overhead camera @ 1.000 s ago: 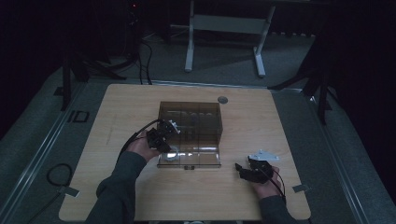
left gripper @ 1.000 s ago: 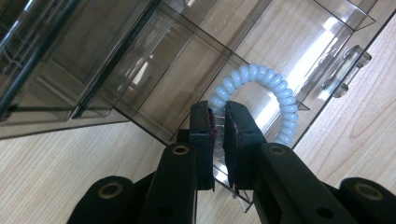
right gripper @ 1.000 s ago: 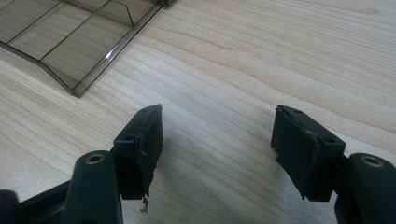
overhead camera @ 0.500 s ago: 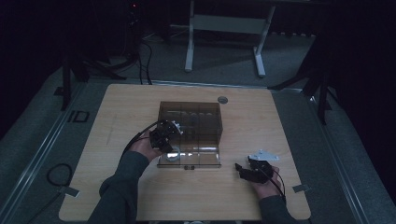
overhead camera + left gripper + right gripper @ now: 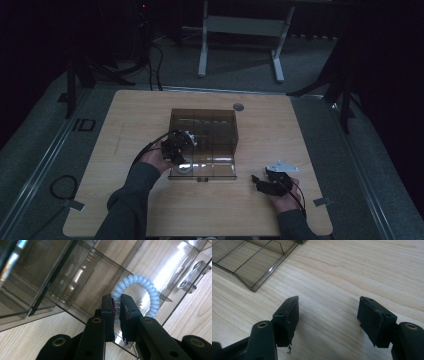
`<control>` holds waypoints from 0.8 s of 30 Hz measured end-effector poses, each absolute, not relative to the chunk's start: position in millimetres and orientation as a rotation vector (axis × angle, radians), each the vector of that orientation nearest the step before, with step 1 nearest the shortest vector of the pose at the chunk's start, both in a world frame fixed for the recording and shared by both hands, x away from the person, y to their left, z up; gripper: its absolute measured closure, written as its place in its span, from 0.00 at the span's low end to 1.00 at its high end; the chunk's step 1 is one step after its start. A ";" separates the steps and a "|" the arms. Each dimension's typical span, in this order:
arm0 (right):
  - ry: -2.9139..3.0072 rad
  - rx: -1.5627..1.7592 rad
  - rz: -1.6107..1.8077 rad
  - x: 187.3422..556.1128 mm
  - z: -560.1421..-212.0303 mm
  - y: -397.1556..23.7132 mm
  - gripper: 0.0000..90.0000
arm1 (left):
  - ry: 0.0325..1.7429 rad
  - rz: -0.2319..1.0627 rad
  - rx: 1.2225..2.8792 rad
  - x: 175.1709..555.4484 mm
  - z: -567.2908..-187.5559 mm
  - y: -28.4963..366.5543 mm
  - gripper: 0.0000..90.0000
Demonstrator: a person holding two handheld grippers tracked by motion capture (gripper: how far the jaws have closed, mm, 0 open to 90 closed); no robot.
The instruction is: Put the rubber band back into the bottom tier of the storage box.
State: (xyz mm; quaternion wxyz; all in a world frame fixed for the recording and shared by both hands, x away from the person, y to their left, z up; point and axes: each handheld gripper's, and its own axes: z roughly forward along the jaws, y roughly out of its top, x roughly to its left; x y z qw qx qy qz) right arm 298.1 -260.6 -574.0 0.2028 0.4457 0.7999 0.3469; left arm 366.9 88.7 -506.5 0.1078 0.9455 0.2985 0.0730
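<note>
A smoky clear compartment box (image 5: 202,176) lies open on the wooden table. My left gripper (image 5: 177,148) hangs over its front left corner. In the left gripper view its jaws (image 5: 117,301) are shut on the near side of a pale blue spiral hair tie (image 5: 142,287), which hangs over a compartment of the box (image 5: 75,272). From above, the hair tie (image 5: 185,167) shows as a pale ring just below that gripper. My right gripper (image 5: 257,181) rests low over bare table to the right of the box. Its jaws (image 5: 328,307) stand wide open, with nothing between them.
The box's front corner (image 5: 249,267) lies up and to the left of the right gripper. A small grey disc (image 5: 238,106) sits in the table behind the box. A metal stand (image 5: 240,25) is on the floor beyond the table, and a cable loop (image 5: 62,187) lies at the left.
The left gripper has shifted very slightly over the box's front left corner, still pinching the hair tie. The right gripper has stayed where it was.
</note>
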 end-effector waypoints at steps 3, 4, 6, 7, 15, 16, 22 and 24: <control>2.233 1.244 0.968 298.1 -574.0 -260.6 0.37 | 0.878 0.220 2.791 367.0 -507.8 88.3 0.91; 2.233 1.243 0.968 298.1 -574.0 -260.6 0.37 | 0.879 0.221 2.792 367.1 -508.0 88.3 0.91; 2.233 1.243 0.968 298.1 -574.0 -260.6 0.37 | 0.883 0.218 2.791 367.5 -508.3 88.7 0.91; 2.232 1.244 0.969 298.1 -574.0 -260.6 0.37 | 0.882 0.216 2.795 367.8 -508.4 88.8 0.91; 2.233 1.243 0.969 298.1 -574.0 -260.6 0.37 | 0.874 0.219 2.817 367.7 -511.3 89.5 0.91; 2.233 1.243 0.969 298.1 -574.0 -260.6 0.37 | 0.871 0.218 2.823 367.7 -511.7 89.8 0.91; 2.233 1.243 0.969 298.1 -574.0 -260.6 0.37 | 0.870 0.221 2.839 367.0 -513.5 91.4 0.91; 2.233 1.243 0.969 298.1 -574.0 -260.6 0.37 | 0.876 0.217 2.840 366.6 -514.3 91.7 0.91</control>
